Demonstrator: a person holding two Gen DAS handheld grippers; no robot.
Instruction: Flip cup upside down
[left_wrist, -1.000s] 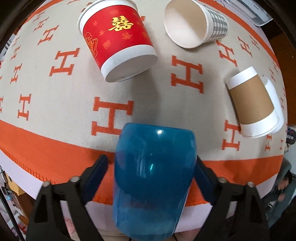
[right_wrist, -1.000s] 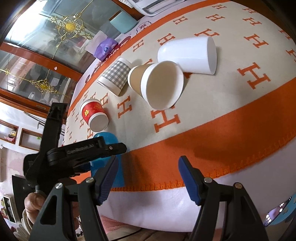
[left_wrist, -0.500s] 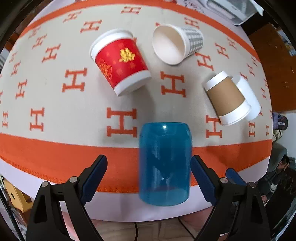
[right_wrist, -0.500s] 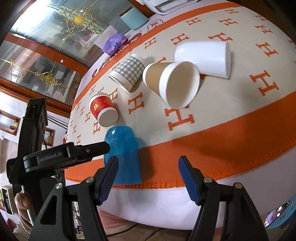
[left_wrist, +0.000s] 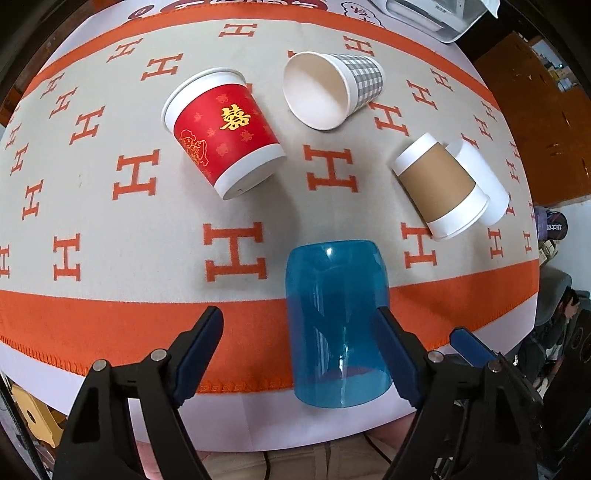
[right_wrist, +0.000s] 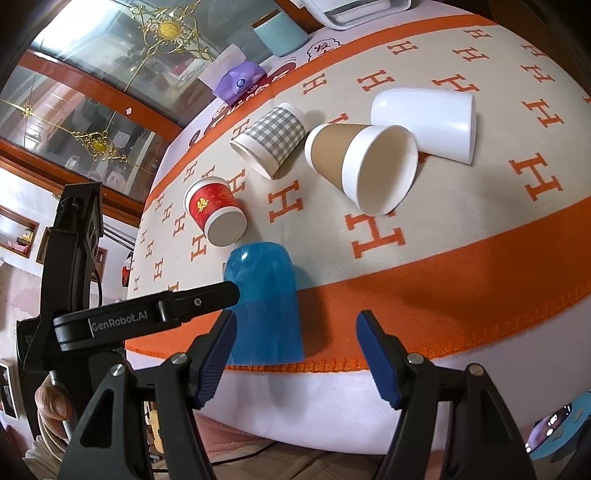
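Observation:
A translucent blue cup (left_wrist: 334, 325) stands upside down on the orange border of the cloth, near the table's front edge; it also shows in the right wrist view (right_wrist: 264, 306). My left gripper (left_wrist: 299, 325) is open, pulled back above it, with the cup showing in front of its right finger. My right gripper (right_wrist: 295, 339) is open and empty, just right of the cup. A red cup (left_wrist: 223, 134), a checked cup (left_wrist: 332, 90), a brown-sleeved cup (left_wrist: 441, 184) and a white cup (right_wrist: 424, 123) lie on their sides further back.
The table carries a beige cloth (left_wrist: 122, 221) with orange H marks and an orange border. At the far edge are a purple tissue pack (right_wrist: 238, 79), a teal container (right_wrist: 280, 33) and a white appliance (right_wrist: 354, 11). The front edge is right below the blue cup.
My left gripper has let go of the blue cup, opened and drawn back and up. The cup stays upside down on the cloth. My right gripper has shifted slightly closer.

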